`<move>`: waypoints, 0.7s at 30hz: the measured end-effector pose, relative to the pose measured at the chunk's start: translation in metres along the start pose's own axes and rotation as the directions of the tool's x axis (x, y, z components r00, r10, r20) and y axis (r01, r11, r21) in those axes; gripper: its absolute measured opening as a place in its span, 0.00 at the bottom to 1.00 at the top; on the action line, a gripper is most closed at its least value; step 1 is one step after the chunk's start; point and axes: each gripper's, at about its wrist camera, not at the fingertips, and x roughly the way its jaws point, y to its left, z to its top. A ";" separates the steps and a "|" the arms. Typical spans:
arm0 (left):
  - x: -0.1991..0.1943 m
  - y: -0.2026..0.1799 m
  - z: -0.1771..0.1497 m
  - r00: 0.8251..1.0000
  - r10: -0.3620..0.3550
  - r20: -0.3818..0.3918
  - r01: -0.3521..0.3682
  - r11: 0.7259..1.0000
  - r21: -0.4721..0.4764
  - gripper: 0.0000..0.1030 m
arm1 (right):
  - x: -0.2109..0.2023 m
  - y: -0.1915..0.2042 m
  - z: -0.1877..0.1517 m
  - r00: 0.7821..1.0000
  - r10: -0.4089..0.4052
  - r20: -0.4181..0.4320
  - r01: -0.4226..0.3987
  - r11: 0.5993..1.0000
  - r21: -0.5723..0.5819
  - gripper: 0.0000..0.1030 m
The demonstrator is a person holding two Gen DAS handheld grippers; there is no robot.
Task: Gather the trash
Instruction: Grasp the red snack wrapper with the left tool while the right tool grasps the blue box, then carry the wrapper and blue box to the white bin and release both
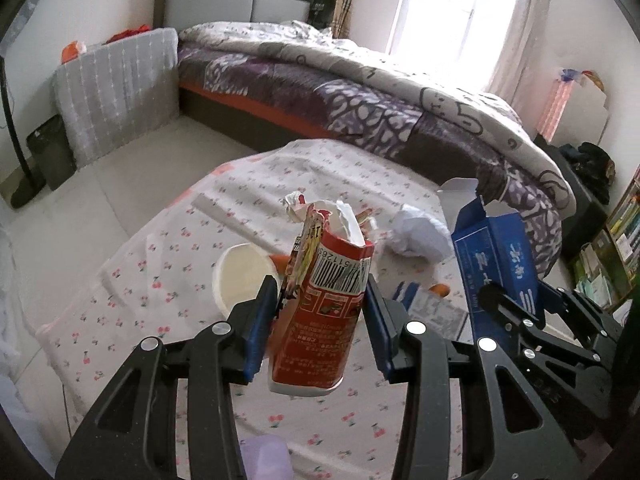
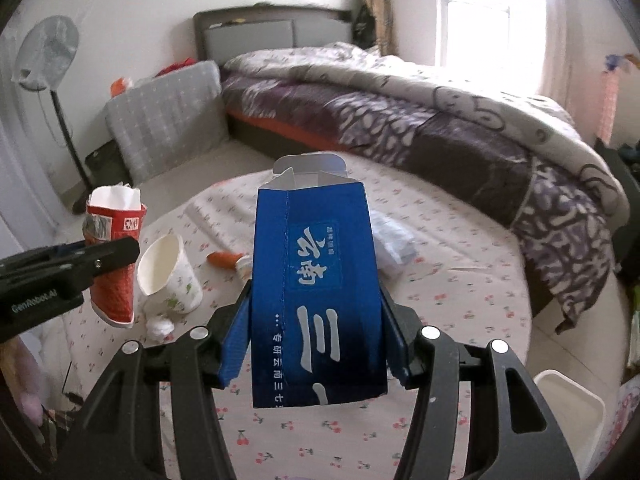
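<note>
The left gripper (image 1: pixel 320 304) fingers grasp a torn red carton (image 1: pixel 320 320). The right gripper (image 2: pixel 316 328) fingers grasp a blue box (image 2: pixel 316 280). Only the right view shows a white bin (image 2: pixel 572 408) at four o'clock.

We note the left gripper (image 1: pixel 320 312) is built of matte black plates with triangular cut-outs, joined by round silver screw heads; its fingers carry blue pads (image 1: pixel 260 320). The right gripper (image 2: pixel 316 336) matches it: black linkage arms, silver screw heads, blue pads (image 2: pixel 236 340) with a ribbed face. In the right wrist view, the left gripper's black side bears white "GenRobot.AI" lettering.
</note>
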 end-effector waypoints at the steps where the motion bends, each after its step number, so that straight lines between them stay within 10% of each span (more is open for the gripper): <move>1: 0.000 -0.004 0.000 1.000 -0.003 0.004 0.003 1.000 0.001 0.40 | -0.004 -0.003 0.000 1.000 -0.011 0.011 0.011 1.000 0.007 0.54; 21: 0.009 -0.092 -0.004 0.996 -0.064 0.067 0.060 0.996 0.071 0.40 | -0.047 -0.084 -0.009 0.982 -0.182 0.050 0.170 0.969 0.179 0.55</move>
